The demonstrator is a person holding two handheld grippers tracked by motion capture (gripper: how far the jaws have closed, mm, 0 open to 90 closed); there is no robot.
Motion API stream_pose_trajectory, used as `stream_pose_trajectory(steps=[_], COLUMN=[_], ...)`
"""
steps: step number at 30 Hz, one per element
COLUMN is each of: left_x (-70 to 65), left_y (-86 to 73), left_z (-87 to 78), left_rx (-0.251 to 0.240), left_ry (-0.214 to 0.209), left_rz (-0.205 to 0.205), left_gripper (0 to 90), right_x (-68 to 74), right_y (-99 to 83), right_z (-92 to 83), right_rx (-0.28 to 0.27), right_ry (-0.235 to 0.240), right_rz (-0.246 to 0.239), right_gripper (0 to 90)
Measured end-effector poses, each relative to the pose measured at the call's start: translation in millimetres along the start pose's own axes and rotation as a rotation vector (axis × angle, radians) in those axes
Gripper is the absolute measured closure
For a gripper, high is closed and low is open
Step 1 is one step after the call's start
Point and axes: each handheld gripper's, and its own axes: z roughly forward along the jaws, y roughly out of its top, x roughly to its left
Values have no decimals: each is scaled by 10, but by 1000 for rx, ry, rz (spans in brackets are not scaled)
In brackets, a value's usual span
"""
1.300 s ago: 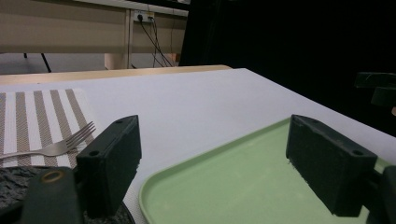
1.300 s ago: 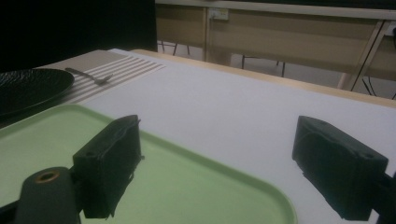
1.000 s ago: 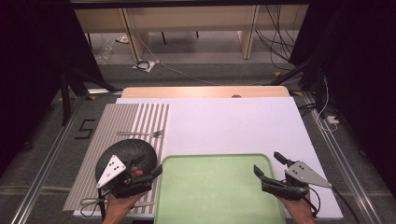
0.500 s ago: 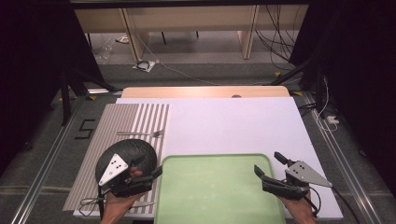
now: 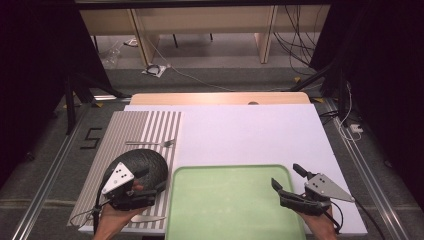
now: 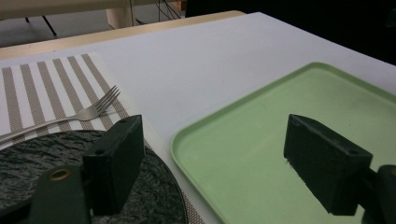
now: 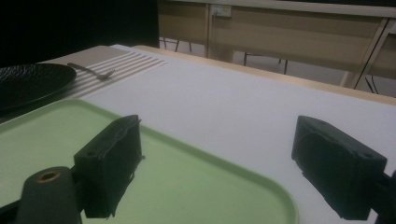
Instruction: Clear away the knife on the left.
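Observation:
A light green tray [image 5: 235, 210] lies empty at the near middle of the white table top. To its left a black textured plate [image 5: 145, 162] rests on a striped placemat [image 5: 145, 125]. My left gripper [image 5: 152, 180] hovers open at the plate's near right rim, one jaw over the plate [image 6: 28, 154] and the other over the tray [image 6: 261, 121]. My right gripper [image 5: 286, 176] is open at the tray's right edge, one jaw above the tray [image 7: 177, 177] and the other above the bare table. Both gripper views, left gripper [image 6: 210, 135] and right gripper [image 7: 217, 135], show nothing between the jaws.
A silver fork [image 5: 150, 143] lies on the placemat just beyond the plate, tines toward the tray. Another piece of cutlery [image 5: 145, 218] lies on the mat's near edge beside my left hand. The white sheet [image 5: 250, 135] stretches wide behind the tray, with a wooden strip [image 5: 220, 98] along the far edge.

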Motion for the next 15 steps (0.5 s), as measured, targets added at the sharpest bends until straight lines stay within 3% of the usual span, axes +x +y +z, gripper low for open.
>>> stream_pose_trajectory(steps=[8,15], left_x=[58,166], left_y=[38,72], left_z=[-39,-129], left_rx=[86,137], left_ry=[18,36], left_rz=[52,60], left_gripper=[199,197], right_x=[15,8], right_y=[-5,-10], right_z=[20,40], right_rx=[11,15], right_ry=[0,2], right_rz=[-7,1], right_gripper=[170,172])
